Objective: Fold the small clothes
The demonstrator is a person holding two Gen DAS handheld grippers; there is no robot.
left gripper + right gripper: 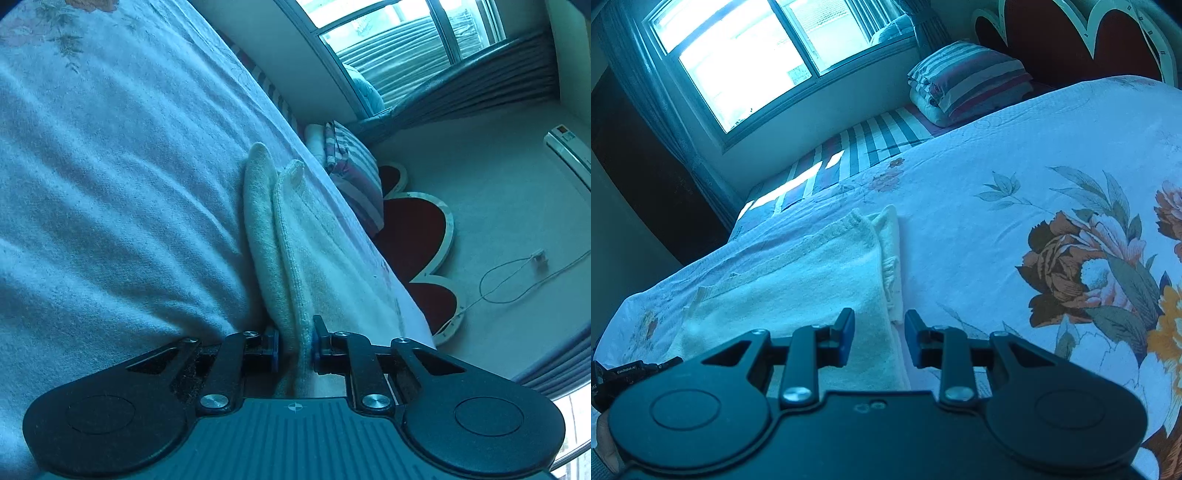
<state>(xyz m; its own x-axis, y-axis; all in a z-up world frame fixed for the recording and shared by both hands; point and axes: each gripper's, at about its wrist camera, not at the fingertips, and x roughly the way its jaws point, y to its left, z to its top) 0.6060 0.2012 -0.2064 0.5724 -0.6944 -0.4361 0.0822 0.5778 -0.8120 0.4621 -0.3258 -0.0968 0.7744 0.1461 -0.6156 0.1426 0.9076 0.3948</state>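
A: Start close in. What has the left gripper (295, 347) got?

B: Its jaws are nearly closed on a raised fold of the cream knitted garment (291, 236), the cloth pinched between the blue pads. So it has hold of the garment's near edge.

A: And the right gripper (880, 338)?

B: Partly open. The garment's right-hand edge runs up between its jaws, but I can't say for certain that the pads press on it; it looks loose.

A: Where's the garment lying?

B: On the bed (979, 206), spread on the flowered sheet, with a narrow strip already doubled along its right side. Beyond the garment sits the striped pillow (964, 81), and further back from it the window (738, 55).

A: Which step, then?

B: I'd judge a fold just beginning: edge gripped, not yet carried over. Next, the right gripper must close on its corner, then both lift together and lay the edge across evenly.
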